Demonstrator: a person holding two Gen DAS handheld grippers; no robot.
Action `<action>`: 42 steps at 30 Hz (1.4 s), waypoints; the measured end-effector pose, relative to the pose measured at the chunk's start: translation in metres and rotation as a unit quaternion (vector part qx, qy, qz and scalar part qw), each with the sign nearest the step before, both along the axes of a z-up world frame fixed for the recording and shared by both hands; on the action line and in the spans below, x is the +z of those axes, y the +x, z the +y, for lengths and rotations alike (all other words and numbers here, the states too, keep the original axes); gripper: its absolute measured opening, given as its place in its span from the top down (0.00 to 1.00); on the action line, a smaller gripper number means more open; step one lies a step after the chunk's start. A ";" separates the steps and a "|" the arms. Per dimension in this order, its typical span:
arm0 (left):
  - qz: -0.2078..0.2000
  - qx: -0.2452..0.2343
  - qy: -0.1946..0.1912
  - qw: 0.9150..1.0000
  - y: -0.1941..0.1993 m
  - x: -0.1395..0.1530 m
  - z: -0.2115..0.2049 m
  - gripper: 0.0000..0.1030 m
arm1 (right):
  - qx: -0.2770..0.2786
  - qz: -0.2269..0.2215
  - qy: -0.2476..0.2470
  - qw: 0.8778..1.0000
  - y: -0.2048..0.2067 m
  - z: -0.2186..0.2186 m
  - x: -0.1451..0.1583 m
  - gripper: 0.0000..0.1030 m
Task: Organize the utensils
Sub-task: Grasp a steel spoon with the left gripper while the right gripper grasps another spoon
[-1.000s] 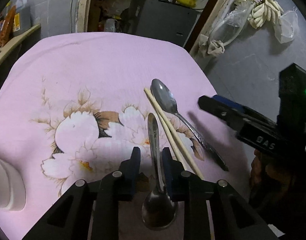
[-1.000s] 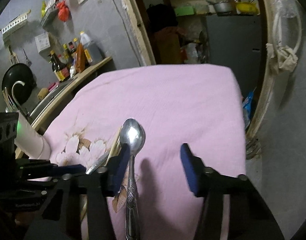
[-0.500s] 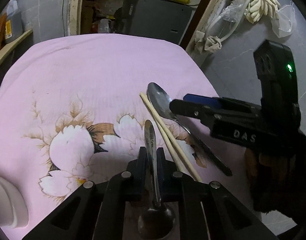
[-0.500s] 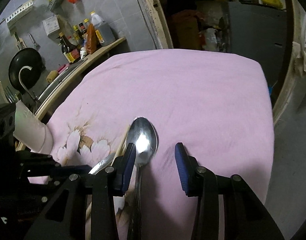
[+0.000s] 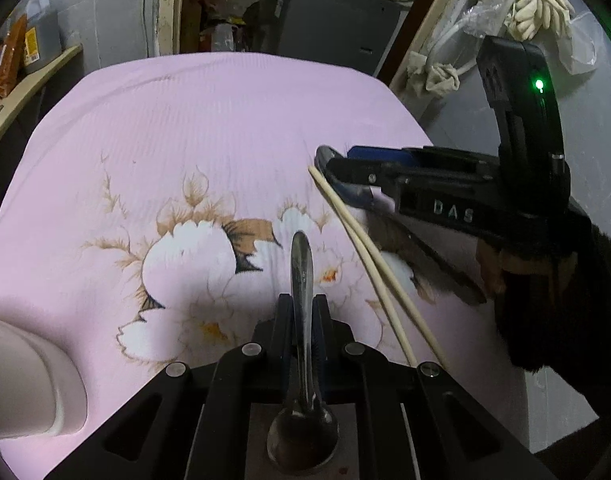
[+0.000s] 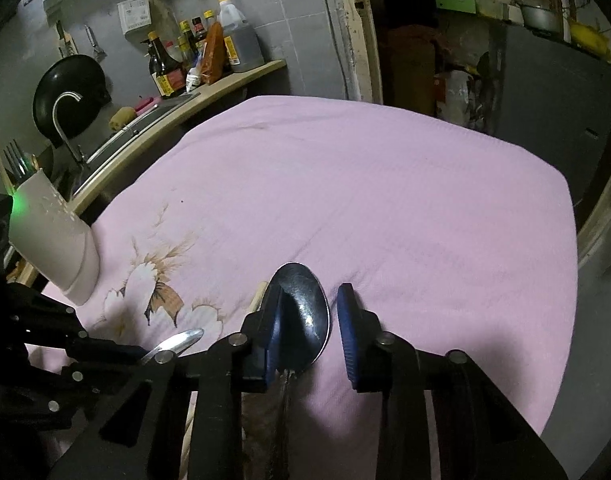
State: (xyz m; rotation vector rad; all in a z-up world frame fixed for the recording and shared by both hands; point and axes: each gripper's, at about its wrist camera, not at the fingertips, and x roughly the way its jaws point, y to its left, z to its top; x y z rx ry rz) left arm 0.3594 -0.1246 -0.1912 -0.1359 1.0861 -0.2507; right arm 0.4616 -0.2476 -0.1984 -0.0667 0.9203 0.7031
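Observation:
My left gripper [image 5: 303, 308] is shut on the handle of a small steel spoon [image 5: 301, 264], whose bowl lies back under the gripper body. Two pale chopsticks [image 5: 369, 264] lie on the pink flowered cloth [image 5: 185, 120] just to its right. Beyond them is a larger spoon [image 6: 305, 312] with its bowl between the fingers of my right gripper [image 6: 310, 292]. Those jaws are closing: the left pad touches the bowl's edge, while the right pad [image 6: 345, 320] stands a little off it. In the left wrist view the right gripper [image 5: 345, 168] covers most of that spoon.
A white utensil holder [image 6: 53, 240] with forks in it stands at the cloth's left edge, also in the left wrist view [image 5: 25, 380]. Behind it run a counter with bottles [image 6: 209, 52] and a sink tap [image 6: 65, 120]. The table drops off at the right [image 6: 573, 240].
My left gripper has shut on the small spoon's handle. My right gripper has slid left over the larger spoon's bowl, and its jaws have narrowed around it.

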 end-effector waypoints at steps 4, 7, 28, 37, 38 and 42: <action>0.008 -0.019 0.032 0.999 0.003 0.001 -0.009 0.90 | 0.019 0.010 -0.019 1.000 0.000 0.006 0.000 0.84; 0.012 -0.035 0.067 0.997 0.004 0.003 -0.017 0.90 | 0.023 0.028 -0.023 0.999 -0.002 0.006 0.001 0.94; -0.011 0.014 0.016 1.000 -0.033 0.018 0.012 0.91 | -0.058 0.106 0.033 0.992 -0.079 -0.026 -0.009 0.98; 0.009 0.033 0.003 0.999 -0.037 0.007 0.022 0.91 | -0.038 0.131 0.053 0.989 -0.085 -0.013 -0.020 0.79; 0.008 0.033 0.004 0.999 -0.036 0.006 0.020 0.91 | -0.030 0.127 0.049 0.990 -0.086 -0.010 -0.019 0.76; 0.008 0.037 0.000 0.999 -0.036 0.005 0.021 0.91 | -0.012 0.092 0.007 0.996 -0.087 0.004 -0.013 0.75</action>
